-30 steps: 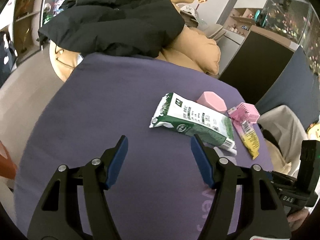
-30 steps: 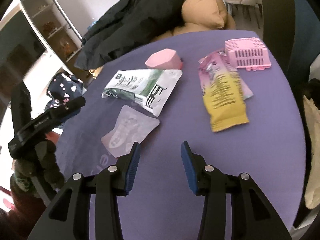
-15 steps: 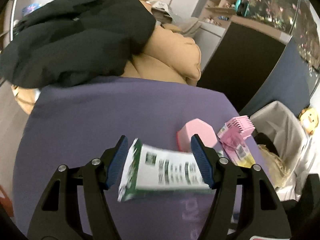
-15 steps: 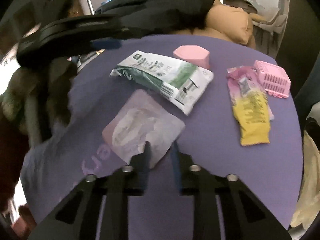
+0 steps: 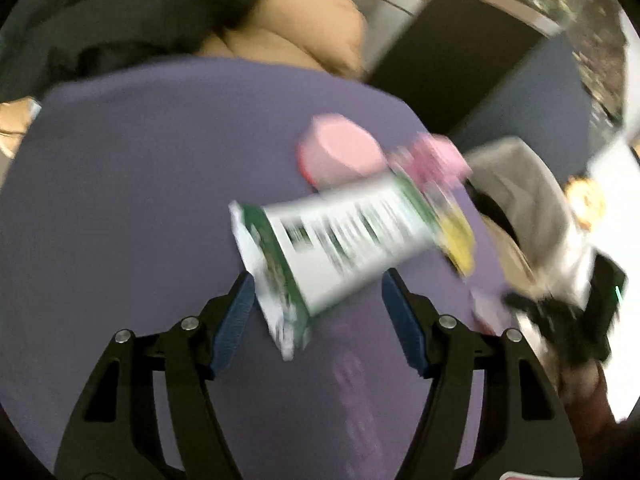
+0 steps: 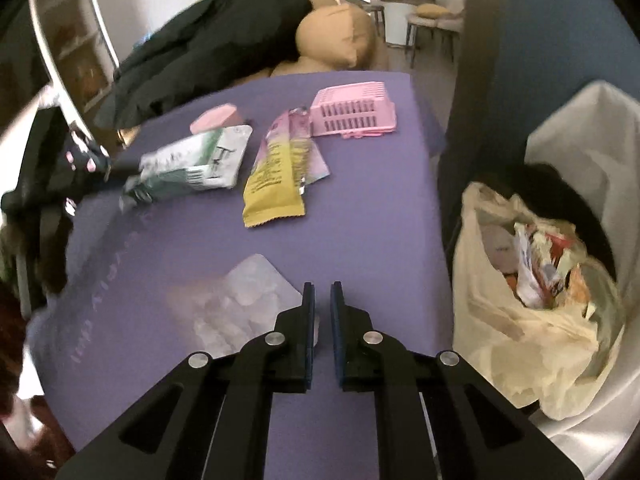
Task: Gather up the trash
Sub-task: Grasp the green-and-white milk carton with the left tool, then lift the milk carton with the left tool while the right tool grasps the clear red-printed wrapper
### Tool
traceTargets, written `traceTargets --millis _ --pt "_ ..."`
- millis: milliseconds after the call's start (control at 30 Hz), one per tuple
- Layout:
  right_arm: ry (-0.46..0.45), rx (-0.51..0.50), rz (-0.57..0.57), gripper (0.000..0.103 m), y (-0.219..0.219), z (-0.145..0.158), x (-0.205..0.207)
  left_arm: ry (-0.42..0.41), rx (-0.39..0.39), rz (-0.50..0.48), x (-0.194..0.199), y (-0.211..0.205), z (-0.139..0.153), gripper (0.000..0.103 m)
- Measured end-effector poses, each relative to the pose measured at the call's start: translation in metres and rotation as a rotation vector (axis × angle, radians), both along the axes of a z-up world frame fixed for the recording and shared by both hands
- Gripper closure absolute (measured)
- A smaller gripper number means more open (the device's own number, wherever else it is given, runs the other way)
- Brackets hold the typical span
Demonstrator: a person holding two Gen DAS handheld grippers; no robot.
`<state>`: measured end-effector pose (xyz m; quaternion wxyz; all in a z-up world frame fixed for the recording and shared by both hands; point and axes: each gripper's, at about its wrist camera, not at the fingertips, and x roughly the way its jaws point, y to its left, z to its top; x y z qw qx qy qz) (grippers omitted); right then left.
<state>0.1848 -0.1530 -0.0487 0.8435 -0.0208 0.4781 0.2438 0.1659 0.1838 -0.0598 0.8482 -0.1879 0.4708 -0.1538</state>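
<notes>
purple table [image 6: 360, 216] | yellow wrapper [image 6: 276, 176] | pink basket [image 6: 354, 110] | clear packet [image 6: 244, 304]

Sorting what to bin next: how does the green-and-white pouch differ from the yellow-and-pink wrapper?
The green-and-white pouch is broad; the yellow-and-pink wrapper is narrower and longer. The pouch lies between the open jaws of the left gripper; no gripper is at the wrapper. The wrapper's pink end lies beside the pink basket; the pouch lies farther from it. Both are flat printed packets, outside the trash bag.
</notes>
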Motion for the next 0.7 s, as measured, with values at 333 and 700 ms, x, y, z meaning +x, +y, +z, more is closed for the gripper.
traceTargets --millis 333,700 --pt "-0.006 0.102 0.02 0.051 0.004 0.006 -0.019 -0.237 0.133 0.037 0.004 -0.005 0.048 0.04" --pt "-0.016 0.018 0.053 0.045 0.018 -0.006 -0.039 -0.096 0.091 0.022 0.052 -0.021 0.003 0.04"
